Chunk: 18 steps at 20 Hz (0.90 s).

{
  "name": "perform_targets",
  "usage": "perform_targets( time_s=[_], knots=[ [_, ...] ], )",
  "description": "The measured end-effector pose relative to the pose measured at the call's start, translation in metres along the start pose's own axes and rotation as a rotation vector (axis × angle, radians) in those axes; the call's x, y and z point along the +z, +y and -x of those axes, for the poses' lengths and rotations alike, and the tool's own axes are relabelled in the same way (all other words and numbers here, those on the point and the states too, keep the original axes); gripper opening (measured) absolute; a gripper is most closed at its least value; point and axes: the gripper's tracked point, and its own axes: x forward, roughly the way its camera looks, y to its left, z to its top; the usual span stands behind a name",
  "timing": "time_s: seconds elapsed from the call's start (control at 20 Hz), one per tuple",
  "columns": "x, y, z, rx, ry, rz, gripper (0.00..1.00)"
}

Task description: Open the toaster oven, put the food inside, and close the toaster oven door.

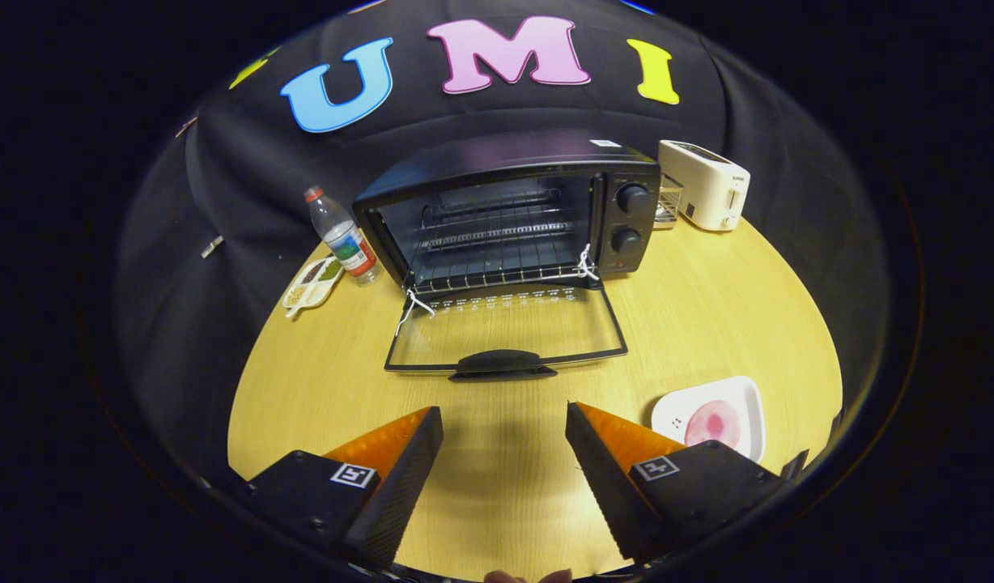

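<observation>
I'm holding my gripper [503, 421] spread wide, pinching nothing, over the wood-grain table [707, 308]. The boxy toaster oven [505, 210] is sitting ahead, glass door [505, 332] lying flat open; the round pink food [714, 423] is resting on a white plate [752, 397] beside the right finger.

A black toaster oven [509, 212] with a clear glass door [505, 328] is seen on a pale yellow wood-grain table [707, 308]. A pink food [713, 422] is carried on a white plate [750, 397]; far right, a cream-white toaster [705, 185].
</observation>
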Motion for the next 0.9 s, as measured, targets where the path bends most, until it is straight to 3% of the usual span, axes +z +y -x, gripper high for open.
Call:
perform_targets(
  time_s=[0.25, 0.45, 0.7, 0.9],
  knots=[
    [0.022, -0.062, 0.043, 0.01, 0.007, 0.022, 0.99],
    [0.023, -0.128, 0.057, 0.0, 0.051, -0.033, 0.99],
    [0.012, -0.209, 0.047, -0.018, 0.159, -0.033, 0.99],
    [-0.018, -0.262, 0.025, -0.037, 0.32, -0.072, 0.99]
  ],
)
